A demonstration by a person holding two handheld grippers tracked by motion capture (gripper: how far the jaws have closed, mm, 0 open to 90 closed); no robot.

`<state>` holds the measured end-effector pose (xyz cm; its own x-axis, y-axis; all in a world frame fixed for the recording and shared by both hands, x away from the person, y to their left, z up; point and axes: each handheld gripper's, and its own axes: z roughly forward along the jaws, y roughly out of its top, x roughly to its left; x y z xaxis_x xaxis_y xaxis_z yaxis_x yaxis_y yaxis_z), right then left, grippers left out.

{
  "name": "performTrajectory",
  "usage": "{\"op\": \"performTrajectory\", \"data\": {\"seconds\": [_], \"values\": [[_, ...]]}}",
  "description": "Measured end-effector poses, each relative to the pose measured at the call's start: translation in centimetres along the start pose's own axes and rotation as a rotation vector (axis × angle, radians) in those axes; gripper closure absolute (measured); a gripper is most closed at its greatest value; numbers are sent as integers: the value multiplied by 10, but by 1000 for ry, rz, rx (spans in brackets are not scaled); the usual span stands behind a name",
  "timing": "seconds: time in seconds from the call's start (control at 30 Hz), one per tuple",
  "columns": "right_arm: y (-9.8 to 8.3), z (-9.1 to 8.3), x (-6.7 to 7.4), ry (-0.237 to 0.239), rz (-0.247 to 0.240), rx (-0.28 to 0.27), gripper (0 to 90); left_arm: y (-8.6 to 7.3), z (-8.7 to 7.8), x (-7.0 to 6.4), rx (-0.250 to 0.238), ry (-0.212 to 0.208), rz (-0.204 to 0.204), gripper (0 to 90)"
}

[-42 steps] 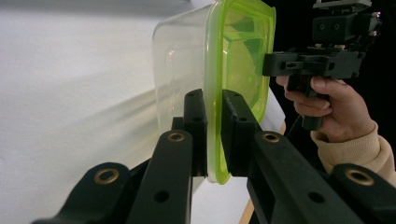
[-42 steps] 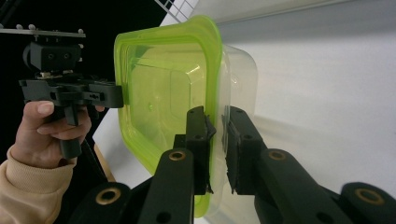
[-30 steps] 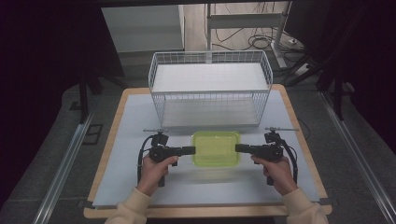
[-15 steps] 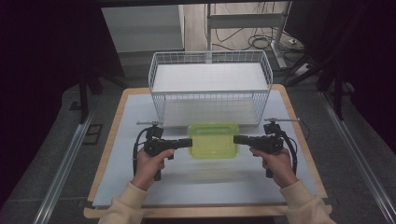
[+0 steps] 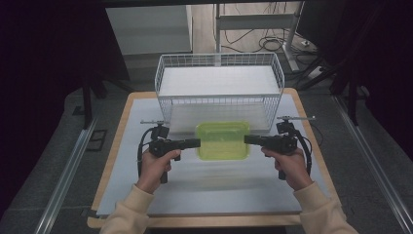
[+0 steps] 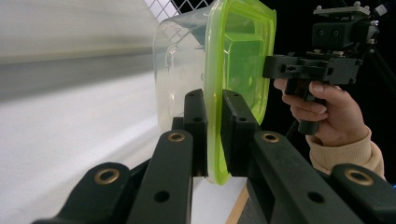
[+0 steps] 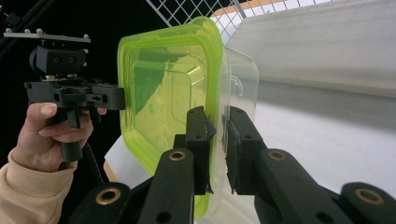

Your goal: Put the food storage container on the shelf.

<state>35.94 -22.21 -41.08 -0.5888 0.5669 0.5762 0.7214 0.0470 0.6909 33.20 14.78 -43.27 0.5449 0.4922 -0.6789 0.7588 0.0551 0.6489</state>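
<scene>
Mid-frame in the high view, we see the left gripper (image 5: 195, 143) and right gripper (image 5: 249, 139) each clamped on an opposite rim of a clear container with a green lid (image 5: 223, 140), held level just in front of the white wire basket (image 5: 219, 87), jaws nearly closed around the thin lid edge
</scene>
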Motion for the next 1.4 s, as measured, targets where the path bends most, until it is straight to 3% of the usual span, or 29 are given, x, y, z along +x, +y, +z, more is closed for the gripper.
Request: {"op": "performTrajectory", "data": {"seconds": [0.27,0.9,1.13,1.4], "values": [[10,0,5,1,-8,-6,803,10,-4,-1,-10,-7,-11,824],[37,-9,24,-5,-49,-39,802,40,-15,-16,-29,-3,17,824],[51,-10,28,-12,-59,-50,802,57,-17,-19,-35,-1,21,824],[75,-12,32,-21,-63,-64,802,87,-19,-20,-44,-3,33,823]]}}
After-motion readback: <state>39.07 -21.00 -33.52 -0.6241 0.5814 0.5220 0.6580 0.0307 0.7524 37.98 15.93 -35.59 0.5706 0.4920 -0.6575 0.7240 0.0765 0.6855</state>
